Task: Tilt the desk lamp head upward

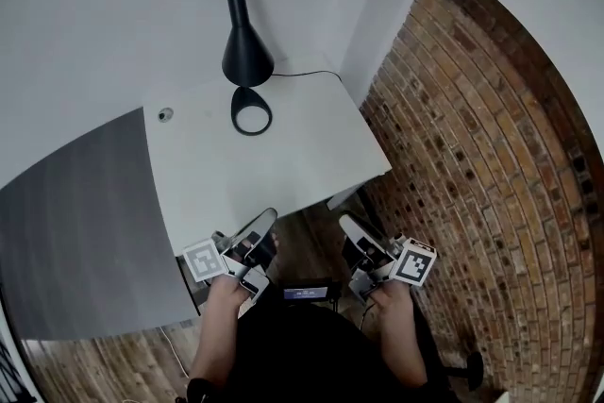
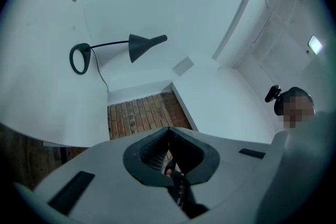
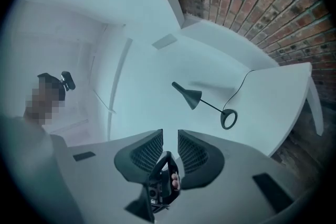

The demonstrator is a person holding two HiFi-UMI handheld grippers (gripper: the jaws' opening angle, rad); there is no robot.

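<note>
At the far edge of the white desk (image 1: 283, 165), close to the white wall (image 1: 113, 5), stands the black desk lamp (image 1: 247, 57). Its ring base (image 1: 252, 111) lies flat on the top. Its long axis runs from that ring through a thin stem to the cone head (image 3: 191, 96). The cone's wide mouth is turned toward the ring and its narrow neck points away from it, toward the wall in the head view. A thin cord (image 1: 307, 73) leaves the lamp to the right, toward a white wall corner (image 1: 377, 14) that juts in behind the desk's far right corner.

The desk top between lamp and near edge is bare, except for a small round grommet (image 1: 165, 115) near the left edge. A grey panel (image 1: 75, 222) borders the desk on the left. A brick wall (image 1: 491, 137) runs close along its right side.

Both tools hang in front of the near edge, well apart from the lamp. The left gripper (image 2: 168, 128) has its jaws pressed together with nothing in them. The right gripper (image 3: 170, 134) has its jaws parted by a narrow gap, and nothing is between them.
</note>
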